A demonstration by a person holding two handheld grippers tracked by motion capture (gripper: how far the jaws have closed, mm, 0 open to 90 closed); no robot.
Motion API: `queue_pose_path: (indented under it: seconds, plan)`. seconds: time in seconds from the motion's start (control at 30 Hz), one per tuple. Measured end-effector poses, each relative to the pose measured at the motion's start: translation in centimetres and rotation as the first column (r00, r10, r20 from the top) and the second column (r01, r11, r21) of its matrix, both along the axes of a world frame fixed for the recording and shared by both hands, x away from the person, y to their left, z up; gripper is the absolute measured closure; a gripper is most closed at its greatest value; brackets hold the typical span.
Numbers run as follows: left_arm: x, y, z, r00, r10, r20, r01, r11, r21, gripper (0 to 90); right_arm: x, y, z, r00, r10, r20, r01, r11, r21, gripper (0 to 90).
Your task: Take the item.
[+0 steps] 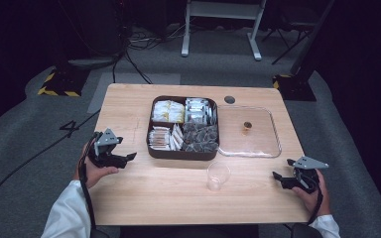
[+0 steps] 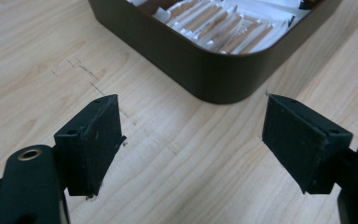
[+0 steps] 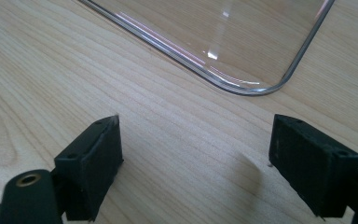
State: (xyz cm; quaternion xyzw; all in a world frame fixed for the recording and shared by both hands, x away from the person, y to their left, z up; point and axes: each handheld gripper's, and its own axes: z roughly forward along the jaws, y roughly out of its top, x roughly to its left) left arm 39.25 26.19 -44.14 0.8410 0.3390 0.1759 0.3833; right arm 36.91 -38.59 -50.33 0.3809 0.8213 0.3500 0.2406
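Left claw point(image 1: 127, 157) is spread and empty, just left of the box point(image 1: 181, 153) of sachets point(image 1: 159, 138). Best approach: come in over the rim, pinch one sachet. Cup point(image 1: 218, 175) waits mid-table point(image 1: 154, 193); right claw point(image 1: 278, 179) spread, idle.

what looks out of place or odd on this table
Only small things stand out. The clear lid lies off the brown box, flat on the table beside it, leaving the sachets uncovered. The plastic cup stands upright and looks empty. Nothing appears spilled or damaged.
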Motion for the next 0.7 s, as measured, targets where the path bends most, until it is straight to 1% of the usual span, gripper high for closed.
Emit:
queue_pose_path:
  seconds: [0.07,0.1,0.13,0.23,0.27,0.3,0.4,0.43,0.47,0.5,0.57,0.6,0.63,0.7]
  plan:
    - [0.3,-0.1,0.4,0.9999,-0.005,0.016,0.005,1.0000,0.000,22.7,0.0,0.0,0.0,1.0000,0.000,0.000,0.000,1.000,0.000,17.5]
    - [0.5,-0.2,0.5,0.9999,-0.005,0.016,0.005,0.9999,-0.012,23.2,0.0,0.0,0.0,1.0000,0.000,0.000,0.000,1.000,0.000,17.5]
    - [0.8,-0.4,0.9,0.9997,-0.003,0.026,0.004,1.0000,-0.007,23.2,0.0,0.0,0.0,1.0000,0.000,0.000,0.000,1.000,0.000,17.5]
    - [1.1,-0.7,1.2,0.9994,-0.012,0.031,0.013,0.9999,-0.006,23.2,0.0,0.0,0.0,1.0000,0.000,0.001,0.000,1.000,0.000,17.5]
    - [1.2,-0.8,1.3,0.9993,-0.016,0.033,0.016,0.9999,0.001,23.2,0.0,0.0,0.0,1.0000,0.000,0.001,0.000,1.000,-0.001,17.5]
    - [1.5,-1.0,1.5,0.9988,-0.016,0.045,0.016,0.9999,0.002,23.2,0.0,0.0,0.0,1.0000,0.000,0.000,0.000,1.000,0.000,17.5]
    - [1.9,-1.2,1.8,0.9990,-0.024,0.037,0.024,0.9997,0.001,23.3,0.0,0.0,0.0,1.0000,0.000,0.000,0.000,1.000,0.000,17.5]
    - [2.3,-1.4,2.1,0.9987,-0.028,0.042,0.028,0.9996,0.008,23.3,0.0,0.0,0.0,1.0000,0.000,0.001,0.000,1.000,-0.001,17.5]
    - [2.3,-1.4,2.1,0.9987,-0.028,0.042,0.028,0.9996,0.008,23.3,0.0,0.0,0.0,1.0000,0.000,0.001,0.000,1.000,-0.001,17.5]
    - [2.6,-1.7,2.3,0.9979,-0.024,0.060,0.024,0.9997,0.006,23.3,0.0,0.0,0.0,1.0000,0.000,0.001,0.000,1.000,-0.001,17.5]
    - [3.2,-2.0,2.7,0.9975,-0.024,0.066,0.024,0.9997,0.006,23.3,0.0,0.0,0.0,1.0000,0.001,0.001,-0.001,1.000,-0.001,17.5]
    - [3.2,-2.0,2.7,0.9975,-0.024,0.066,0.024,0.9997,0.006,23.2,0.0,0.0,0.0,1.0000,0.001,0.001,-0.001,1.000,-0.001,17.5]
    - [3.7,-2.3,3.0,0.9971,-0.035,0.067,0.035,0.9994,0.004,23.2,0.0,0.0,0.0,1.0000,0.000,0.001,0.000,1.000,0.000,17.5]
    - [4.2,-2.8,3.4,0.9966,-0.050,0.065,0.050,0.9987,0.004,23.2,0.0,0.0,0.0,1.0000,0.000,0.000,0.000,1.000,0.000,17.5]
